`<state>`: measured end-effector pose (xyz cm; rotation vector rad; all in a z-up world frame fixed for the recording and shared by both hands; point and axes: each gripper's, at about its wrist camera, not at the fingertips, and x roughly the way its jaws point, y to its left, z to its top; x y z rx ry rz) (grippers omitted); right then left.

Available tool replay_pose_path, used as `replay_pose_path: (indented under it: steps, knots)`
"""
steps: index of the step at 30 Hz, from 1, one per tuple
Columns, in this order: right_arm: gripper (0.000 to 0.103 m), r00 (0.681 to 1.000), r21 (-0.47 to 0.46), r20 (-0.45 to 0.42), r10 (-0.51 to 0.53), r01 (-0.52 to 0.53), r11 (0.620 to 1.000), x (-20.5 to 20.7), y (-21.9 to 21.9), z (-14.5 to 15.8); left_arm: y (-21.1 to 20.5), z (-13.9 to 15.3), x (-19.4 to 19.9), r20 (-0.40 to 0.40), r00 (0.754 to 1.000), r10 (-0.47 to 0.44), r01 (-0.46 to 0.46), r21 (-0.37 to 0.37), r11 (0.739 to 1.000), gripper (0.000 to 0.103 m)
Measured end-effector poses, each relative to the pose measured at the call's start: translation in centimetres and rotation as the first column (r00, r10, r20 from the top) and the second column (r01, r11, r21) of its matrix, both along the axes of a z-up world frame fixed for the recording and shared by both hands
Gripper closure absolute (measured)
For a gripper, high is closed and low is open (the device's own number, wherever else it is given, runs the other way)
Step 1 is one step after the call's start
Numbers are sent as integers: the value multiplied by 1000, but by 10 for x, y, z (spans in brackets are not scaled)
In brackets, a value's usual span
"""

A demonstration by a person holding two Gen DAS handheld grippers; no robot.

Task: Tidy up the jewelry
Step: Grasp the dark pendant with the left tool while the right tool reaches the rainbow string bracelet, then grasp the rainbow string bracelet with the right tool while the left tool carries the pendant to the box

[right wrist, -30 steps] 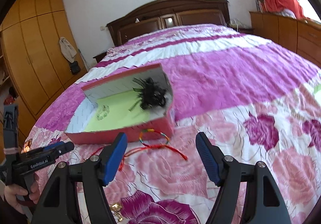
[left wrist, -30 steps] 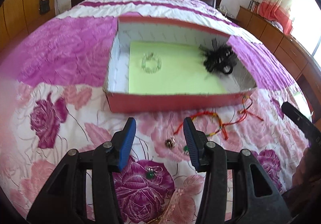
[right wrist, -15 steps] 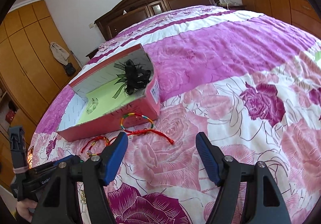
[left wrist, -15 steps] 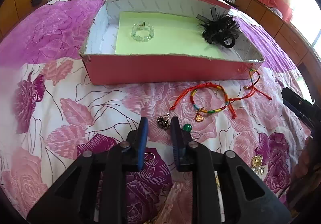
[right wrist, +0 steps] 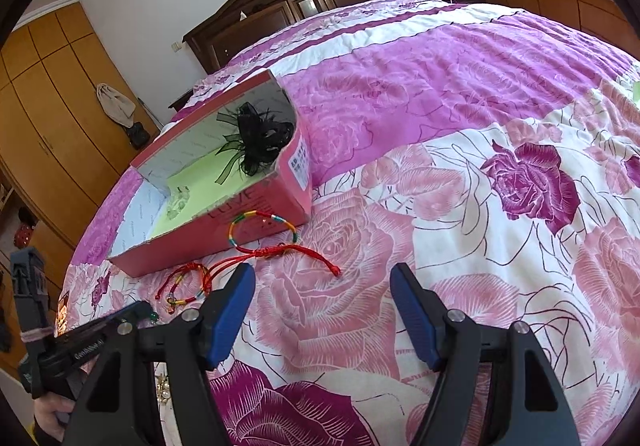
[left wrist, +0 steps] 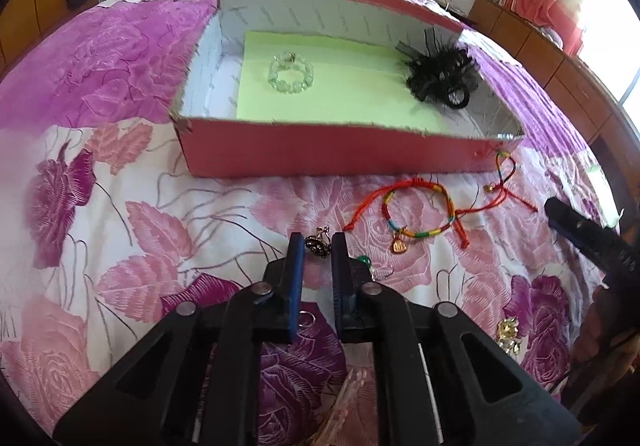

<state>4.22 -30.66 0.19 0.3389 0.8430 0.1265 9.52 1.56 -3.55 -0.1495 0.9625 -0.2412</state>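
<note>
Jewelry lies scattered on the rose-printed bedspread [left wrist: 132, 230] and partly inside a red box [left wrist: 332, 156] that fills the upper middle of the left wrist view. On the green sheet [left wrist: 344, 86] lining the box sit a pale bead bracelet [left wrist: 291, 72] at centre left and a black feathered hair tie [left wrist: 442, 76] at the right end, well apart from each other.

Low in the centre of that view, the left gripper [left wrist: 317, 246] reaches forward over the quilt, its blue pads [left wrist: 297, 266] drawn close together with a small dark earring [left wrist: 317, 243] between their tips. Whether the pads actually pinch it I cannot tell; a narrow gap shows on either side. A green bead earring [left wrist: 364, 261] lies just beside the right pad. Further right, a rainbow cord bracelet [left wrist: 420, 212] with a gold heart charm [left wrist: 398, 246] rests on the bedspread, and a second red cord bracelet [left wrist: 505, 174] lies near the box's right corner. A gold brooch [left wrist: 508, 334] sits at lower right.

In the right wrist view, the right gripper [right wrist: 322, 310] hovers above the quilt at lower centre, its fingers [right wrist: 232, 310] spread wide with nothing between them, aimed toward the box's near corner. The left tool's black body enters at lower left, held by a hand [right wrist: 52, 412] at the frame's edge.
</note>
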Motion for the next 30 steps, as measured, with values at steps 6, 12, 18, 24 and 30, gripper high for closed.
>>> replay_pose_path:
  steps: [6,12,18,24,30]
  knots:
    - [33,999,-39,-16,51,-51,998,16,16,0,8,2,1,-1,1000,11,-11,-20,1000,98]
    - [48,995,-108,-25,93,-96,989,45,37,-5,11,4,0,6,1000,15,-15,-32,999,98]
    - [94,992,-104,-70,101,-108,989,54,38,-20,19,14,-3,33,999,32,-30,-43,999,98]
    - [98,991,-95,-22,128,-130,987,40,40,-10,19,26,-7,68,997,37,-34,-48,998,98]
    - [100,987,-94,65,148,-141,985,16,43,12,21,40,-13,109,993,44,-39,-49,998,98]
